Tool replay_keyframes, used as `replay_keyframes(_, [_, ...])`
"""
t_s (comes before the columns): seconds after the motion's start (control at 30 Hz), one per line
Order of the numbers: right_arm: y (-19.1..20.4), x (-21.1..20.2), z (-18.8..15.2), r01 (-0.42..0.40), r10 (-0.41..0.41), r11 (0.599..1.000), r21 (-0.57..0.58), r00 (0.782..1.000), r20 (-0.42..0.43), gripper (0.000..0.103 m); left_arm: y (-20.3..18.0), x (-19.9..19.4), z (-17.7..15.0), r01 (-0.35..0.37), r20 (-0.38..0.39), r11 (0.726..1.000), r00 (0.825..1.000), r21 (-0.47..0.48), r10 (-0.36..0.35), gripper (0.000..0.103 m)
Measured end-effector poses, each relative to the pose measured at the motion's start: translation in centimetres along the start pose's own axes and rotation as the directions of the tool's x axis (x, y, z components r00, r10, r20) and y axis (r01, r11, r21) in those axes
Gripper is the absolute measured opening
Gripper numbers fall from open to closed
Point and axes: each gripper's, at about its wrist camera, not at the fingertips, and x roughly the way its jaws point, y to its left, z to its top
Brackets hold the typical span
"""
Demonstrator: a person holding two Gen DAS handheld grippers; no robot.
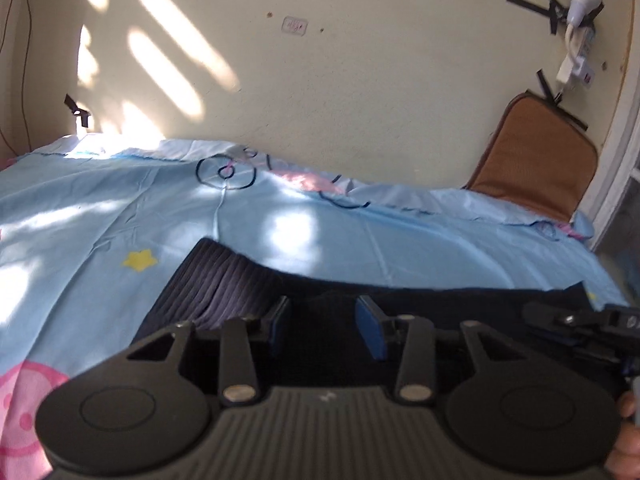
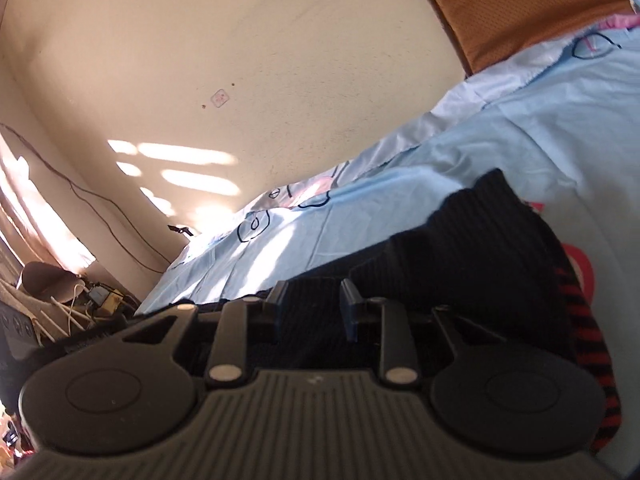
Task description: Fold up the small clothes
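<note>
left wrist view: the left claw (image 1: 324, 320) sits low over a dark ribbed garment (image 1: 224, 280) that lies on the bed sheet (image 1: 100, 208), a light blue sheet with cartoon prints. its fingers are spread, with dark cloth visible between the blue pads (image 1: 370, 330); whether any fold is pinched cannot be told, and i judge it is not. the right claw shows at the frame's right edge (image 1: 576, 322), just beside the garment's far end.

right wrist view: the right claw (image 2: 310, 304) is likewise spread over the same garment (image 2: 472, 232), nothing gripped that can be seen. a red-and-black striped piece (image 2: 592, 344) lies against the garment's right side; whether it is lining, trim or a separate item cannot be told. a brown cushion (image 2: 532, 8) leans on the wall at the bed's head.

handling, as judgement: the garment is a soft knit, light, limp, with no stiffness to hold a shape. it should drape and sag from any held point, and the ribbing should stretch if pulled. it is not fragile. the sheet beneath is loose and creased, so a deep pinch risks catching sheet with cloth.

hold points: take the garment at its edge or corners, one claw at each end, pinching through the top layers only. a ribbed hem gives thicker purchase for the pads.
</note>
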Motion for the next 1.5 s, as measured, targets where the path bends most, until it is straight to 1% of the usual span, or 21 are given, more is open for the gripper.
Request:
replay_keyframes(0.03, [-1.4,-0.2,-0.2,-0.031,0.031,0.998,0.056,1.000,0.006,0.002,0.4,-0.1,-0.7,0.006,0.035,1.000,0.999,0.011,-0.006,0.034])
replay_keyframes(0.07, [-2.3,-0.4,-0.2,-0.050,0.049,0.994,0.098,0.999,0.011,0.000,0.5,-0.4,-0.7,0.008,0.037,1.000,0.999,0.009,-0.008,0.034])
replay_keyframes(0.1, [-2.7,-0.9,0.0,-0.085,0.082,0.987,0.138,0.996,0.024,0.000,0.5,-0.4,-0.7,0.006,0.037,1.000,0.999,0.007,-0.006,0.034])
replay_keyframes(0.23, [-1.8,-1.2,-0.2,-0.040,0.037,0.995,0.094,0.999,0.033,0.000,0.5,-0.6,-0.7,0.003,0.043,1.000,0.999,0.013,-0.004,0.034])
replay_keyframes(0.37, [-1.7,-1.4,-0.3,-0.037,0.033,0.995,0.096,0.998,0.044,0.000,0.6,-0.7,-0.5,0.012,0.048,1.000,0.999,0.006,-0.012,0.033])
replay_keyframes(0.57, [-1.4,-1.9,-0.9,-0.004,0.000,0.997,0.076,0.998,0.055,0.001,0.7,-0.6,-0.7,0.024,0.051,1.000,0.998,0.001,-0.024,0.036])
replay_keyframes(0.63, [-1.3,-2.1,-1.1,0.006,-0.009,0.998,0.065,0.998,0.056,0.001,0.9,-0.7,-0.7,0.034,0.052,0.999,0.998,-0.004,-0.034,0.037])
replay_keyframes(0.7, [-1.1,-2.3,-1.3,0.014,-0.017,0.999,0.050,0.998,0.057,0.001,1.0,-0.8,-0.7,0.056,0.057,0.998,0.997,-0.011,-0.055,0.042])
replay_keyframes(0.8, [-0.7,-2.7,-1.4,0.036,-0.038,0.998,0.043,0.998,0.053,0.001,1.0,-1.4,-0.8,0.079,0.084,0.997,0.993,-0.010,-0.078,0.050])
replay_keyframes(0.83, [-0.4,-3.0,-1.4,0.043,-0.045,0.998,0.043,0.997,0.059,0.006,1.1,-1.6,-0.8,0.088,0.098,0.996,0.991,-0.009,-0.087,0.051])
replay_keyframes(0.87, [0.1,-3.3,-1.4,0.048,-0.051,0.998,0.037,0.996,0.073,0.008,1.1,-1.8,-0.8,0.100,0.111,0.995,0.989,-0.012,-0.098,0.053])
replay_keyframes(0.9, [0.6,-3.5,-1.4,0.049,-0.051,0.999,0.019,0.995,0.089,0.015,1.2,-2.0,-0.8,0.116,0.119,0.993,0.986,-0.018,-0.113,0.055])
replay_keyframes(0.93, [1.5,-3.6,-1.5,0.041,-0.039,0.999,-0.018,0.994,0.105,0.019,1.3,-2.1,-0.7,0.132,0.125,0.991,0.984,-0.023,-0.128,0.055])
replay_keyframes(1.0, [3.0,-3.5,-1.6,0.011,-0.002,0.997,-0.079,0.994,0.111,0.020,1.5,-2.2,-0.7,0.169,0.129,0.985,0.978,-0.036,-0.163,0.056])
replay_keyframes(1.1, [5.4,-2.4,-2.1,-0.013,0.026,0.982,-0.187,0.997,0.070,0.021,1.5,-2.1,-0.6,0.213,0.120,0.976,0.971,-0.044,-0.206,0.056])
replay_keyframes(1.17, [6.3,-1.5,-2.7,-0.009,0.018,0.968,-0.251,0.999,0.034,0.021,1.4,-2.0,-0.7,0.207,0.110,0.978,0.973,-0.040,-0.202,0.057])
replay_keyframes(1.27, [6.5,-0.3,-3.8,-0.017,-0.005,0.951,-0.309,0.998,-0.070,0.021,1.5,-1.5,-0.7,0.202,0.084,0.978,0.977,-0.050,-0.198,0.058])
replay_keyframes(1.3, [6.3,-0.2,-4.1,-0.018,-0.013,0.945,-0.325,0.996,-0.091,0.020,1.5,-1.4,-0.7,0.200,0.081,0.978,0.977,-0.053,-0.196,0.058])
replay_keyframes(1.37, [5.8,-0.9,-4.1,-0.042,0.007,0.952,-0.302,0.993,-0.118,0.019,1.6,-1.4,-0.8,0.199,0.080,0.979,0.978,-0.055,-0.194,0.058])
replay_keyframes(1.4, [5.5,-1.1,-4.1,-0.051,0.016,0.959,-0.277,0.991,-0.130,0.016,1.5,-1.4,-0.8,0.197,0.079,0.979,0.978,-0.055,-0.193,0.059])
replay_keyframes(1.5, [4.8,-1.9,-4.5,-0.072,0.040,0.969,-0.238,0.990,-0.138,0.014,1.5,-1.4,-0.8,0.194,0.077,0.979,0.979,-0.056,-0.190,0.059])
